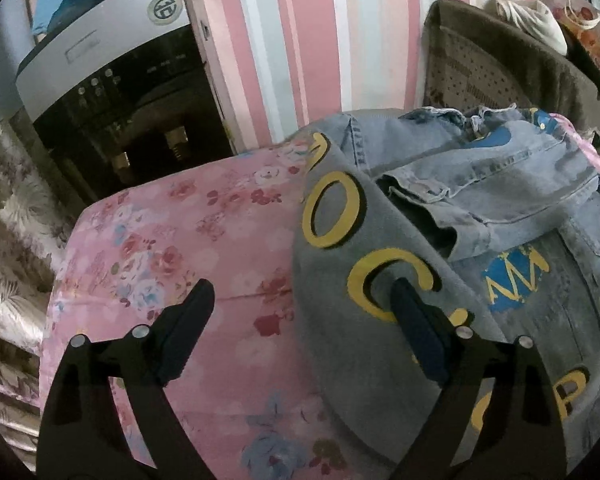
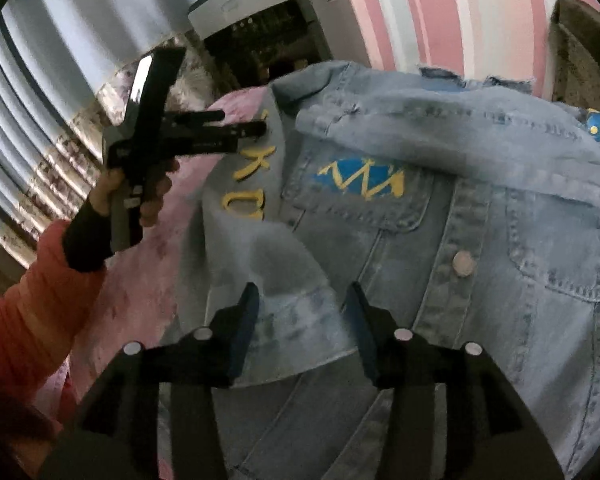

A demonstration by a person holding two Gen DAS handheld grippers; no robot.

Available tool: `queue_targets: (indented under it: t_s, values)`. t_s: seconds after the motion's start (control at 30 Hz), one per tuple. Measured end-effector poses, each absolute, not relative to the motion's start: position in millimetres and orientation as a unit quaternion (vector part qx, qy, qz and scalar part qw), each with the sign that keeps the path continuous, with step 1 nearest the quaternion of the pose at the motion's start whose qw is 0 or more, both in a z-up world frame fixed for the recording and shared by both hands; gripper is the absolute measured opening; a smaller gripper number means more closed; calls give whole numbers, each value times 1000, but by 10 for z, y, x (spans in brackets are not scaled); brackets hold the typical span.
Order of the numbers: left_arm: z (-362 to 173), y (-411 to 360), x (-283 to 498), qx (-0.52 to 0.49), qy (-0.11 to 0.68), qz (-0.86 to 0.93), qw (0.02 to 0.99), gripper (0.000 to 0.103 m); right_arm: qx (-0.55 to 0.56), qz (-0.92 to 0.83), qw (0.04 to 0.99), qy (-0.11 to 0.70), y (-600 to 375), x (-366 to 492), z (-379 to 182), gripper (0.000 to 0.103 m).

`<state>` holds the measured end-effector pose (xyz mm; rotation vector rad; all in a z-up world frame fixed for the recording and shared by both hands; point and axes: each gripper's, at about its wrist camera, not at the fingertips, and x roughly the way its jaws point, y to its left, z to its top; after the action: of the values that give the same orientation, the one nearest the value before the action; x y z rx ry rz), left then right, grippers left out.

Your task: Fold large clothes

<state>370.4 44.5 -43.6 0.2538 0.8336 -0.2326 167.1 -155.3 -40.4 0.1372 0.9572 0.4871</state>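
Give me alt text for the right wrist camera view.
A light-blue denim jacket lies spread on a pink floral sheet, the open right gripper over its folded sleeve. At left, a hand in an orange sleeve holds the left gripper.

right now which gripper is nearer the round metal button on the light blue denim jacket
Right. The right gripper hangs just below-left of the button; the left gripper is off at the jacket's far sleeve edge.
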Motion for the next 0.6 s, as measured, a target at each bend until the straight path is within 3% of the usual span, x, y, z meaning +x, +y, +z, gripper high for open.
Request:
queue_targets:
  t_s: [0.03, 0.1, 0.13, 0.17, 0.6]
  values:
    - [-443, 470, 3671, 122, 403, -111, 900, 90, 61, 228, 856, 460, -1530, 1686, -445, 47]
    - [-457, 501, 3617, 122, 404, -109, 900, 90, 49, 220, 855, 468, -1479, 1718, -534, 31]
    - [-456, 517, 3593, 122, 403, -106, 901, 90, 43, 217, 856, 467, -1488, 1705, -543, 18]
    - [-454, 533, 3562, 123, 402, -103, 901, 90, 37, 214, 858, 465, -1473, 1713, -539, 13]
    - [-112, 811, 3429, 98, 370, -70, 921, 95, -140, -18, 932, 335, -2255, 2116, 613, 10]
